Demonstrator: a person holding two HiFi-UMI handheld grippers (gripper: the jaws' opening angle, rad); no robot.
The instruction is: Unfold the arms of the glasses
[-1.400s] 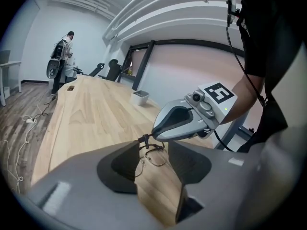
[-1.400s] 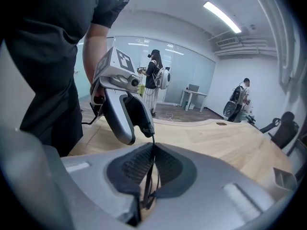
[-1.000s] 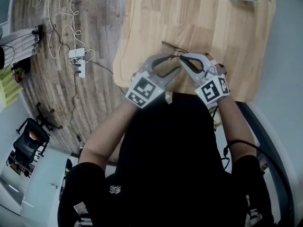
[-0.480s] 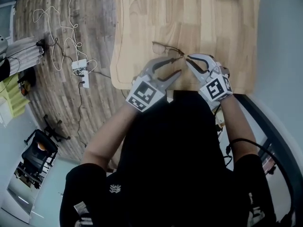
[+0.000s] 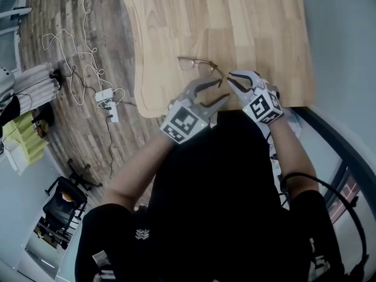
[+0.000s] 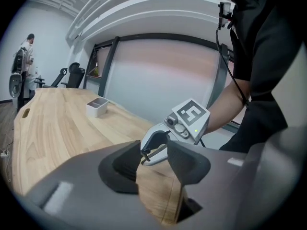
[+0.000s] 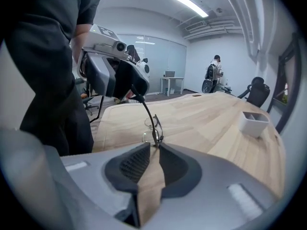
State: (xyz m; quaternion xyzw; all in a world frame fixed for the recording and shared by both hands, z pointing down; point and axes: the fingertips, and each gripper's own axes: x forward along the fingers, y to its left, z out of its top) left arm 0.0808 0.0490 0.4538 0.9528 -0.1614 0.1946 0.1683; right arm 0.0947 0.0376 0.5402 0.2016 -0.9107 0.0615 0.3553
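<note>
Nearest the person, at the near edge of the wooden table, the left gripper has its jaws spread wide. One thin temple arm rises from the glasses to its jaw tips and seems to lean on one jaw rather than being pinched.

Just at 1 o'clock from it in the head view, the right gripper has just been opening its jaws. They are now slightly apart, with the frame's hinge corner at their tips and apparently unpressed.

The glasses lie on the wood at 10 o'clock from both grippers, long axis roughly 9 to 3. The right gripper is nearer.

Unclear are the other arm's fold and any true contact at the left jaw. Far beyond stands a white tray.
</note>
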